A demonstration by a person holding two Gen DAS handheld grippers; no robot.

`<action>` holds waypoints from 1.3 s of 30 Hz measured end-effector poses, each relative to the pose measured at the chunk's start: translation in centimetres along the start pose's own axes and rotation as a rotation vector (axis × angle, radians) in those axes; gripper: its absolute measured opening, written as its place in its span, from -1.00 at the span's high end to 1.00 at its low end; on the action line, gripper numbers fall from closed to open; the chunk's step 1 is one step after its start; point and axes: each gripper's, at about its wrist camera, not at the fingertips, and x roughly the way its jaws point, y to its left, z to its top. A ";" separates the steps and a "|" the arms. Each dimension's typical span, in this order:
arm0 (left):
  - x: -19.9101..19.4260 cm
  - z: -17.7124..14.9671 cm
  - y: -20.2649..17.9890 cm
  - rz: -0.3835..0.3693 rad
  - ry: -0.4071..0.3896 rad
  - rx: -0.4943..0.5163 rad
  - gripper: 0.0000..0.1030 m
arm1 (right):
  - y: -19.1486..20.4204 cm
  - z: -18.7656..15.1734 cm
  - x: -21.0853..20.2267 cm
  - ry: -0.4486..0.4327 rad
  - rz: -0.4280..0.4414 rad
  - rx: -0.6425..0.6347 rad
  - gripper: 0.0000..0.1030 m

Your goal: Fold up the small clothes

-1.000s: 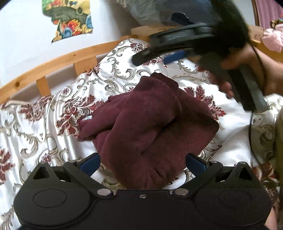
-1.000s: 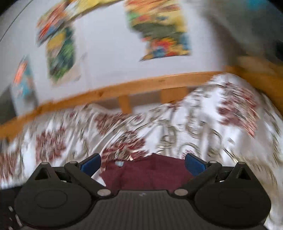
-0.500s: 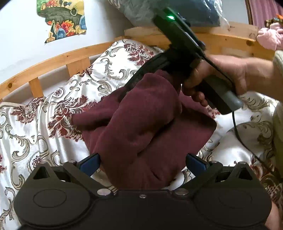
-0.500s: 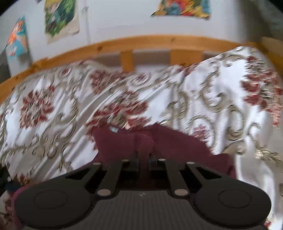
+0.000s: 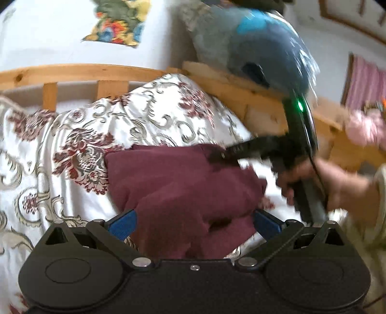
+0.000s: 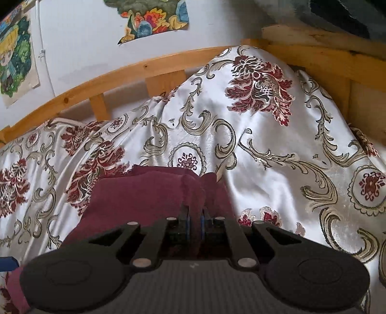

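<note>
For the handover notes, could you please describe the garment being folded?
On the floral bedspread inside the wooden bed rail lies a maroon garment. It is the only plain, dark red cloth there, pinched by the right gripper.

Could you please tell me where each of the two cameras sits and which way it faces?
Left wrist: on the left gripper, open, facing over the maroon garment toward the wooden rail; the right gripper and hand show.
Right wrist: on the right gripper, shut on the garment, facing the floral bedspread.
Shared: garment, bedspread, rail, wall poster.
</note>
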 end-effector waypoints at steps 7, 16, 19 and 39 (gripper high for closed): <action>0.5 0.8 3.3 0.024 -0.004 -0.209 -0.98 | -0.5 0.2 -0.5 -0.060 -0.043 -0.010 0.81; 3.6 0.3 6.3 0.013 0.108 -0.417 -0.98 | -0.6 0.3 -0.8 -0.036 -0.036 0.018 0.08; 3.7 0.5 5.8 0.023 0.118 -0.373 -0.98 | -0.9 0.0 -2.6 -0.009 -0.005 0.079 -0.48; 4.7 -0.5 4.1 0.039 0.201 -0.283 -0.99 | -2.3 -4.2 -4.8 0.106 0.053 0.307 0.41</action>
